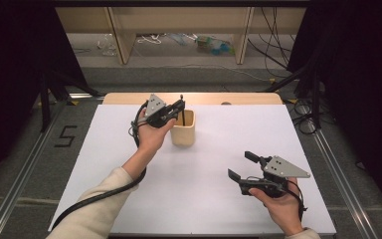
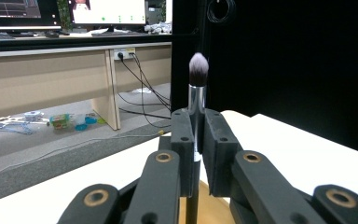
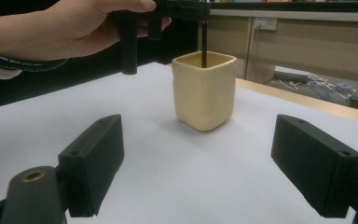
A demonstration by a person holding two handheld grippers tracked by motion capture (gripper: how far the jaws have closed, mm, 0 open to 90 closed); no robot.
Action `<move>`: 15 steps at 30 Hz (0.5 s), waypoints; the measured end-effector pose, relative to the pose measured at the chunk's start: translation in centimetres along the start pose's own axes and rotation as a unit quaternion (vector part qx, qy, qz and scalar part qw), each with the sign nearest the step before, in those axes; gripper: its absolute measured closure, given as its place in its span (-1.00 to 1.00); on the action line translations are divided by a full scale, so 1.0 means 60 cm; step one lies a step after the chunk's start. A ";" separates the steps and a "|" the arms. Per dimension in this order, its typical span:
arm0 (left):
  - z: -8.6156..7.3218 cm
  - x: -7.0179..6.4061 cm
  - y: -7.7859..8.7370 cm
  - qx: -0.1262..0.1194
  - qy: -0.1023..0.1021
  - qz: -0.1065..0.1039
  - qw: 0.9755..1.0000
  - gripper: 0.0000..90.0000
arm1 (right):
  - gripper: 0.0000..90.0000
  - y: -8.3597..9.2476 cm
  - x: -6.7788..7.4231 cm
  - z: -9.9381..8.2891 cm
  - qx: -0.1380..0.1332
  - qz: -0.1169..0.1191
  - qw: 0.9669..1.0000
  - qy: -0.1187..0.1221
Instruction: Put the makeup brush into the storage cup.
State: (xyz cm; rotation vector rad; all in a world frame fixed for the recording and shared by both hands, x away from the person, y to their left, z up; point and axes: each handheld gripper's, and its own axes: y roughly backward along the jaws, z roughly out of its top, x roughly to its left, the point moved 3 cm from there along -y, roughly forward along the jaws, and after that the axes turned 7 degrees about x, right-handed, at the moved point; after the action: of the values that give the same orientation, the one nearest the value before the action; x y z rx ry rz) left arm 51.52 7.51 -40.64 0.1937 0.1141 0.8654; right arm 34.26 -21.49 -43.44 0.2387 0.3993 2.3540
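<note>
With our left claw [image 2: 196, 154] pinching the makeup brush [image 2: 198, 70] upright, we lower it straight into the cup [image 3: 205, 91] below, right claw [image 3: 214, 163] spread.

Cream sleeves [image 1: 97, 209], black claws, grey plates [image 1: 284, 167]

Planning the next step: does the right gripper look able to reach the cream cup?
Probably yes: the right gripper is open, and bare table lies between it and the cream cup.

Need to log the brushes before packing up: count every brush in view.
1. The makeup brush stands upright, clamped in the left gripper, its handle reaching down into the cream cup. Others could be hidden inside that cup.
</note>
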 end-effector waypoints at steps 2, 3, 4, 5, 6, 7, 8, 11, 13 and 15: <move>-0.003 -0.001 -0.001 0.002 0.007 -0.001 1.000 0.86 | -0.60 0.000 0.000 0.000 0.000 -0.003 1.000 0.001; -0.003 -0.001 -0.001 0.002 0.007 -0.001 1.000 0.85 | -0.60 0.000 0.000 0.000 0.000 -0.003 1.000 0.001; -0.004 0.000 -0.001 0.001 0.003 0.000 1.000 0.86 | -0.60 -0.001 0.000 0.000 -0.001 -0.003 1.000 0.001; -0.005 0.000 -0.002 0.002 0.010 -0.001 1.000 0.85 | -0.60 0.000 0.000 0.000 0.000 0.000 1.000 0.000; -0.006 0.000 -0.002 0.002 0.010 -0.001 1.000 0.85 | -0.60 0.000 0.000 0.000 0.000 0.000 1.000 0.000; -0.006 0.000 -0.003 0.002 0.010 -0.001 1.000 0.86 | -0.60 0.000 0.000 0.000 0.000 -0.001 1.000 0.001; -0.007 0.000 -0.003 0.002 0.011 -0.001 1.000 0.85 | -0.60 0.000 -0.001 0.000 0.000 -0.001 1.000 0.002; -0.006 0.002 -0.003 0.002 0.006 0.000 1.000 0.85 | -0.60 -0.001 -0.001 0.000 0.000 -0.004 1.000 0.003; -0.006 0.001 -0.003 0.002 0.009 0.000 1.000 0.85 | -0.60 -0.001 -0.001 -0.001 0.000 0.000 1.000 0.001; -0.006 0.001 -0.003 0.002 0.010 0.000 1.000 0.85 | -0.60 -0.001 -0.001 -0.001 0.000 0.000 1.000 0.001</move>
State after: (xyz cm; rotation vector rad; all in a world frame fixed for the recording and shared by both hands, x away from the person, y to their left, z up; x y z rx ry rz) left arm 51.63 7.49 -41.01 0.1887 0.1341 0.8679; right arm 34.31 -21.49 -43.49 0.2358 0.4010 2.3535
